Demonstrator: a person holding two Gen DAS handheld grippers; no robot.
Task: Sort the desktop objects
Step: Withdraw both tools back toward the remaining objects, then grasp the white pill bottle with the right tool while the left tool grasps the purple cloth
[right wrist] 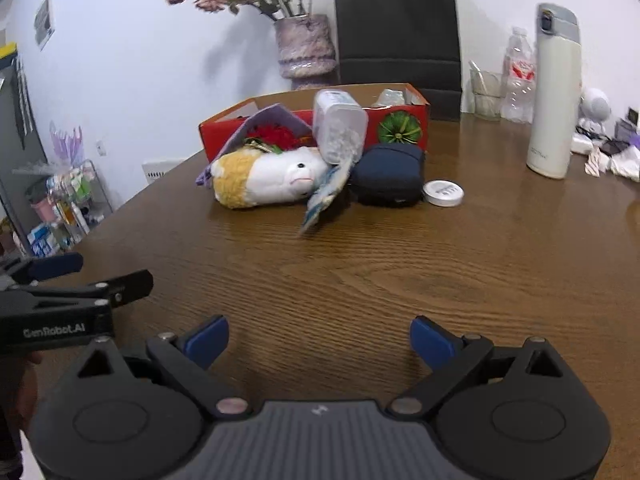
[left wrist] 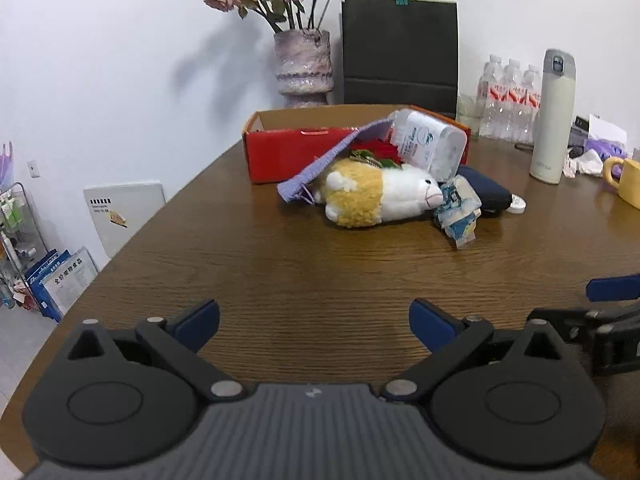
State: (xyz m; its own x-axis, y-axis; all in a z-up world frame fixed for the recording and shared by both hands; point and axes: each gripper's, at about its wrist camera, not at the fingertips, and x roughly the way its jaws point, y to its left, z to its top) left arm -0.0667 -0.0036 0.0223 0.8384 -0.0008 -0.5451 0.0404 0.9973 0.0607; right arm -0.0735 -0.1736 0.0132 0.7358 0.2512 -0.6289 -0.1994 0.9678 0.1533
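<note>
A plush toy (left wrist: 372, 196) lies mid-tabletop (left wrist: 320, 272) against a red box (left wrist: 280, 152), with a tilted plastic jar (left wrist: 430, 144), a navy pouch (right wrist: 390, 174) and a white lid (right wrist: 443, 193) beside it. Both the left gripper (left wrist: 314, 320) and the right gripper (right wrist: 319, 338) hover near, fingers apart and holding nothing.
</note>
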